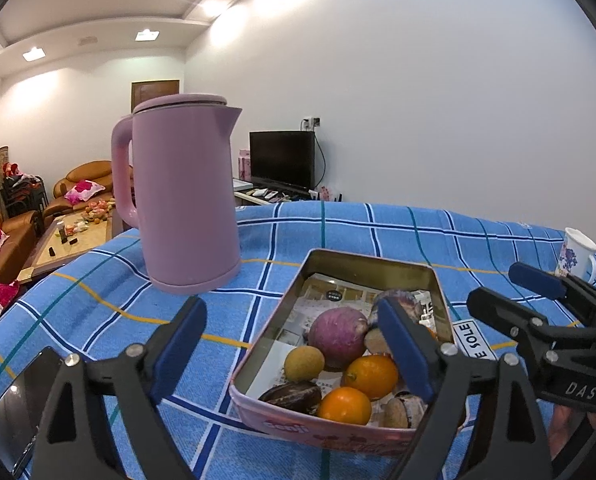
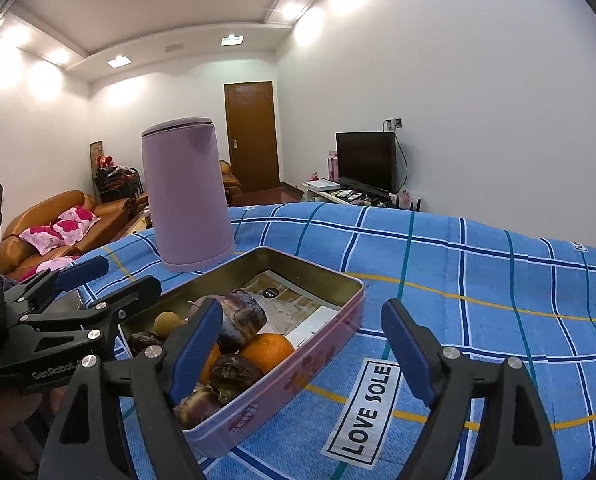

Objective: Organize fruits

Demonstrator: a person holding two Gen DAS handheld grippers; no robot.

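Pink tin [image 1: 298, 426] sits on blue checked cloth [image 1: 378, 232], paper-lined, holding fruit: two oranges [image 1: 372, 376], purple round fruit [image 1: 338, 336], tan longan [image 1: 304, 364], dark brown pieces [image 1: 291, 398].

I see left gripper [image 1: 298, 356] spread wide, nothing grasped; its right finger overhangs tin (left finger over bare cloth). Right gripper [image 2: 302, 348] likewise released, empty, straddling tin's near right wall.

Lilac kettle [image 1: 185, 196] stands just behind tin. Mug [image 1: 578, 254] far right. Phone [image 1: 17, 404] beside left gripper.
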